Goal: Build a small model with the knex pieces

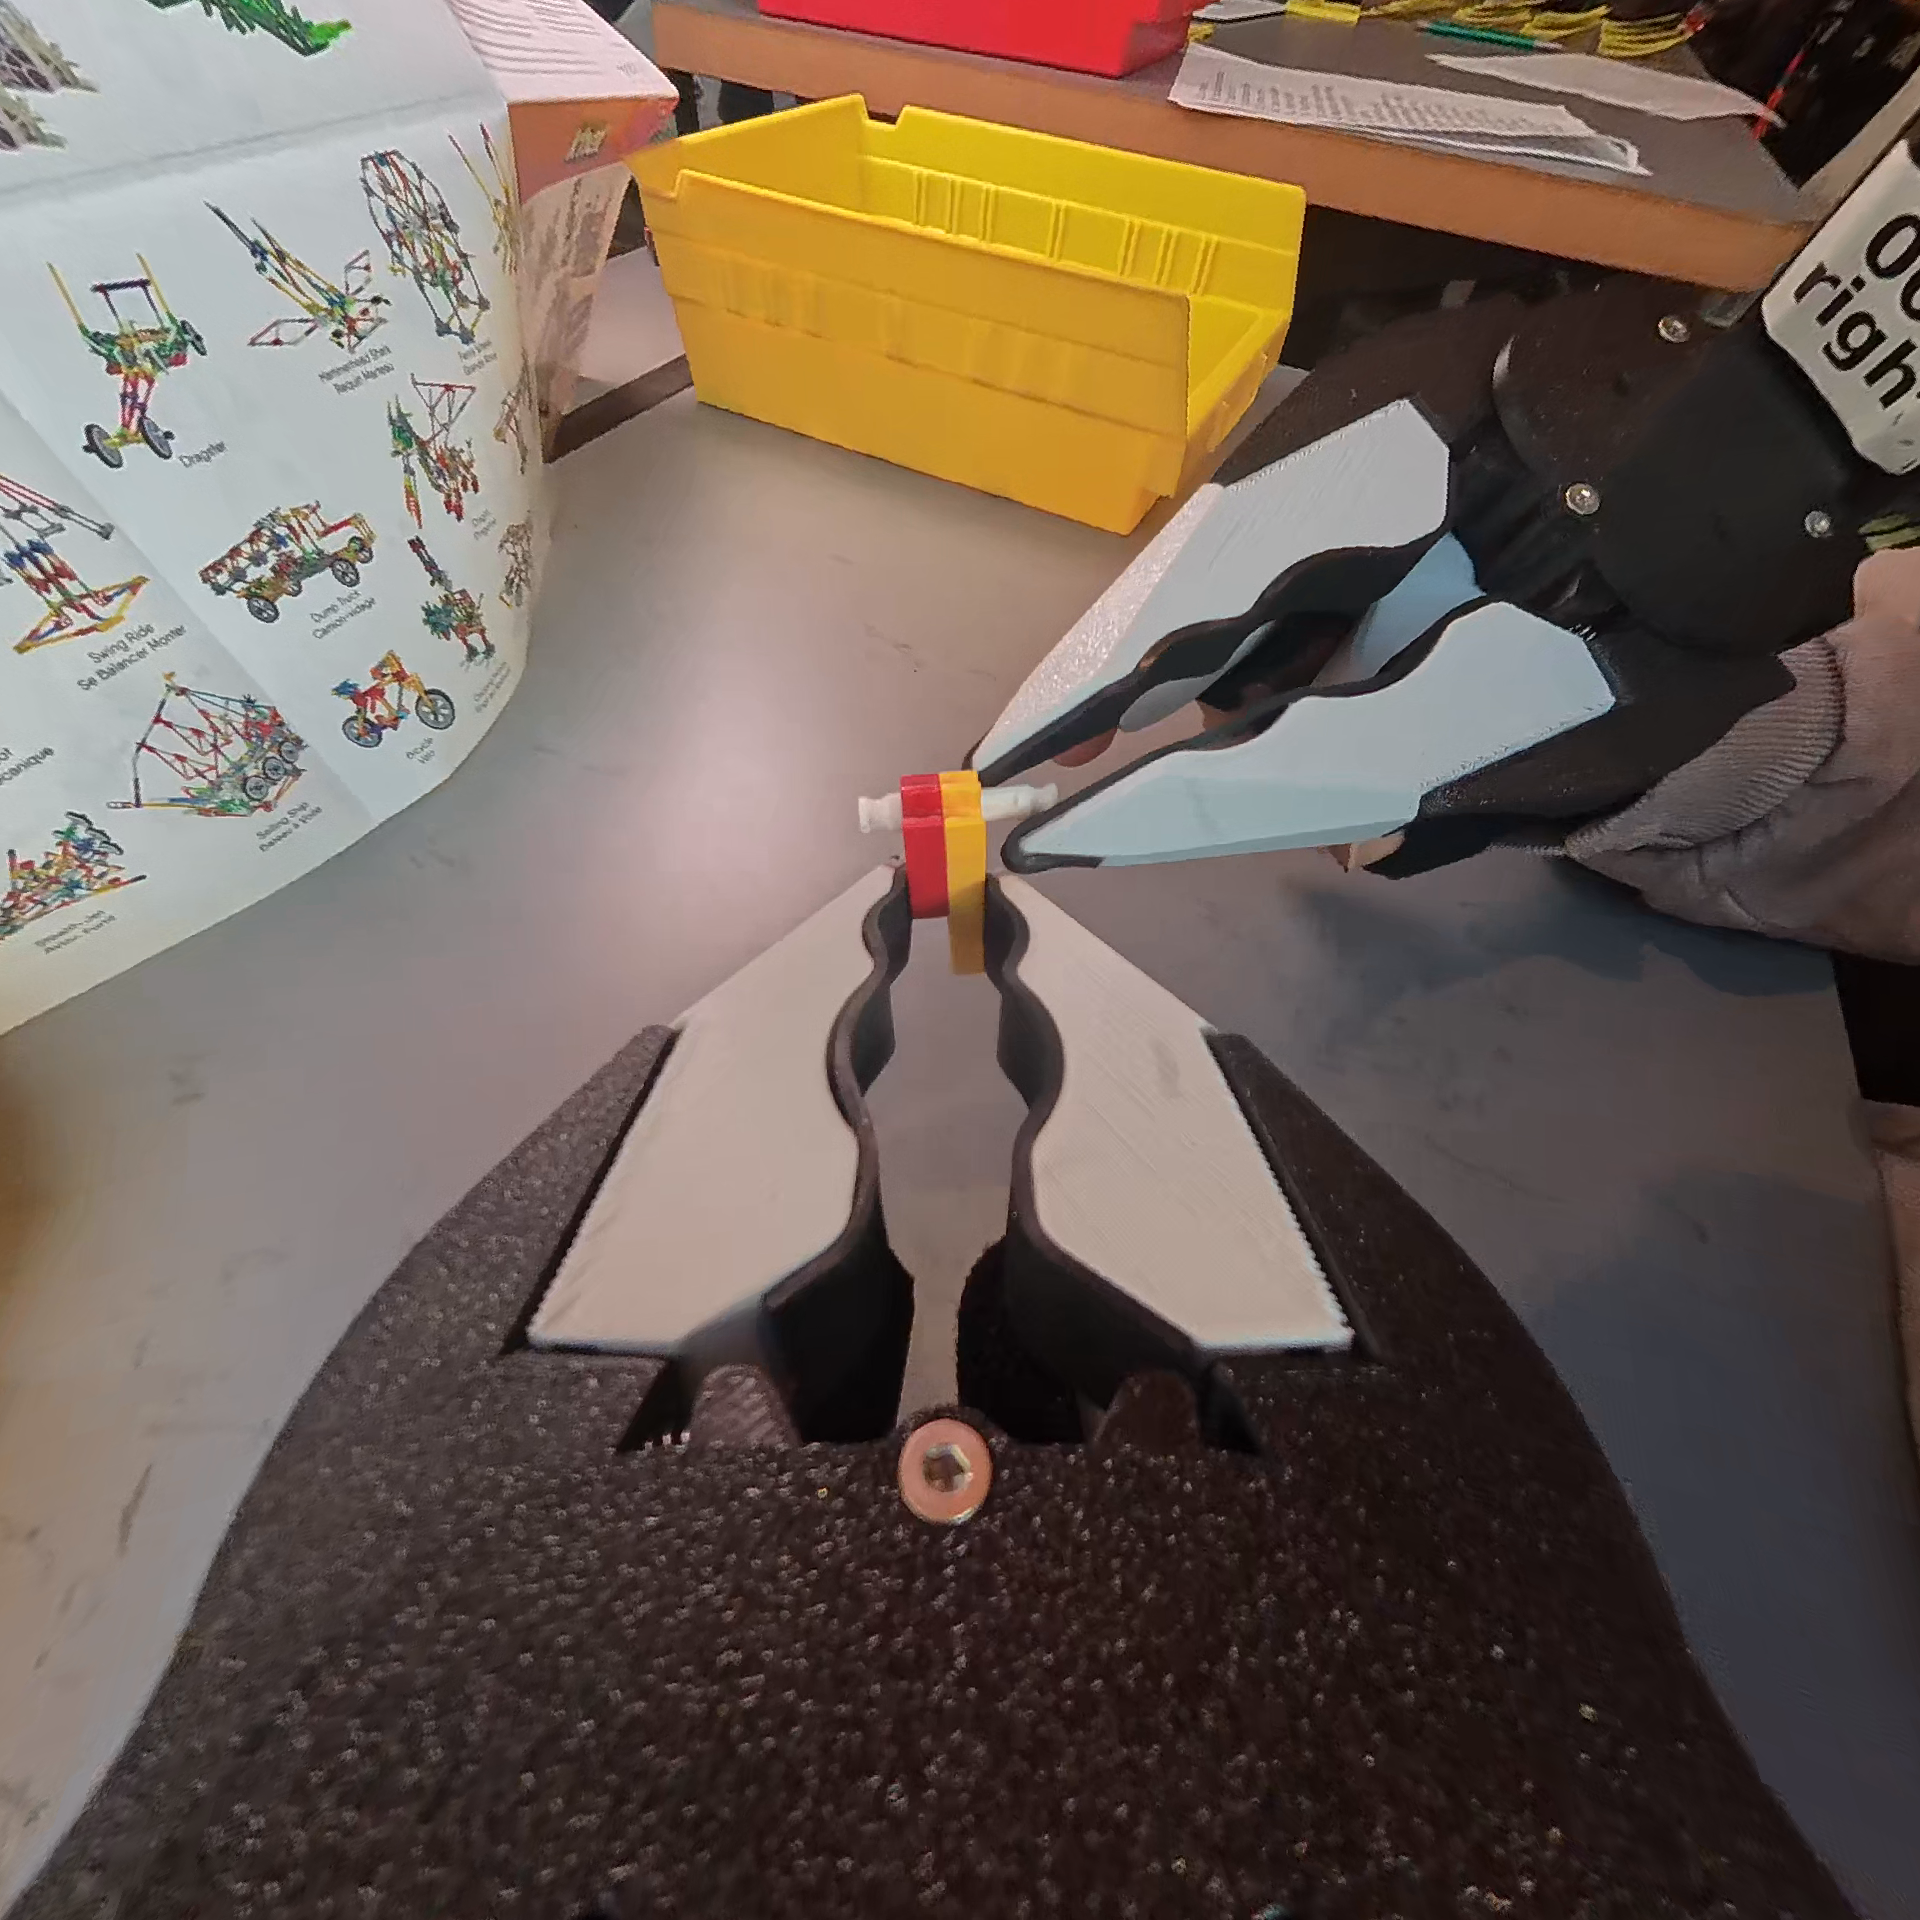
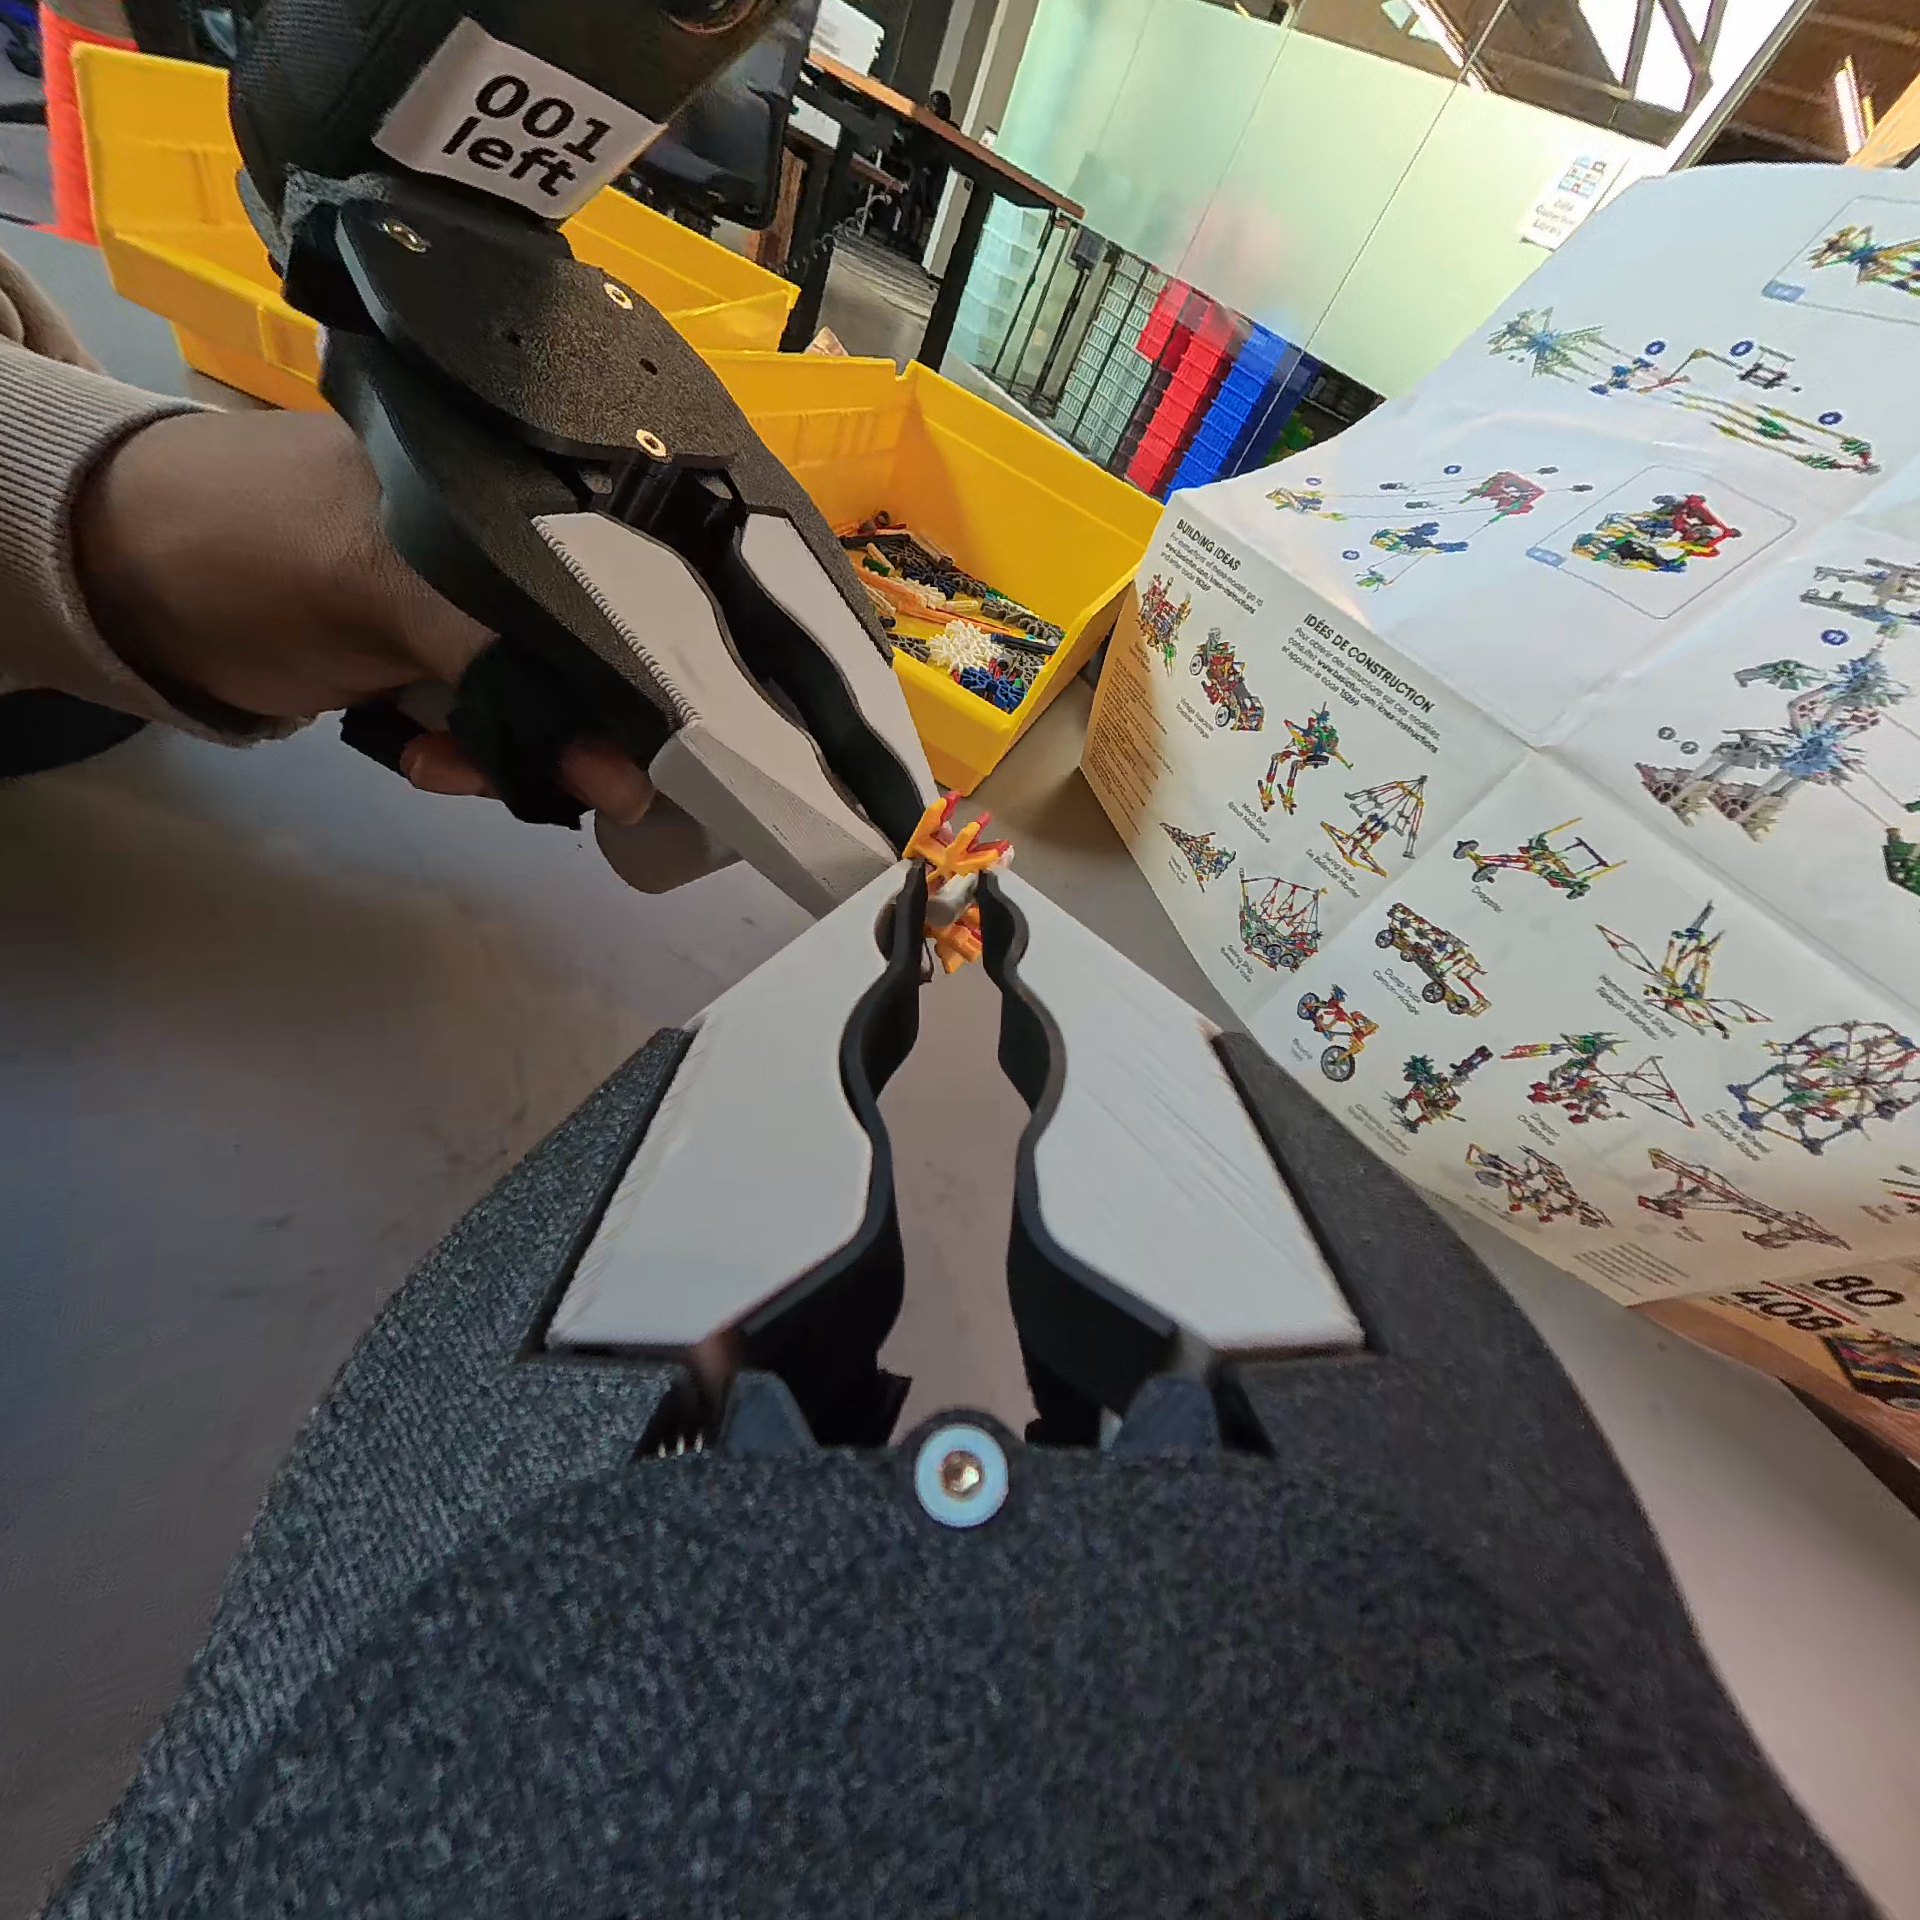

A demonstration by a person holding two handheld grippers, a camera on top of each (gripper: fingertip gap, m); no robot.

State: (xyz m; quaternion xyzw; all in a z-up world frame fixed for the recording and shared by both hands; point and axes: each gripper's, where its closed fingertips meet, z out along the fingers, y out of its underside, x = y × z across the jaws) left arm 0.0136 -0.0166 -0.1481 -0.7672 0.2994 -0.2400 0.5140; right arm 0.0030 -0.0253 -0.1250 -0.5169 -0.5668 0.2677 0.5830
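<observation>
Stacked red and yellow plastic connectors (image 1: pixel 940 862) pinched by L gripper (image 1: pixel 943 883); crosswise white rod (image 1: pixel 1013 802) pinched by R gripper (image 1: pixel 997 816).

Two hand-held grippers tip to tip (left (image 1: pixel 940 883), right (image 2: pixel 951 894)), both clamped

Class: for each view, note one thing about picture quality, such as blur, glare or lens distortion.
Left wrist view: sharp on the red and yellow connectors, straight edges of the yellow bin bowed by the wide lens. Right wrist view: instruction sheet curved, bright background washed out, left gripper slightly soft.
</observation>
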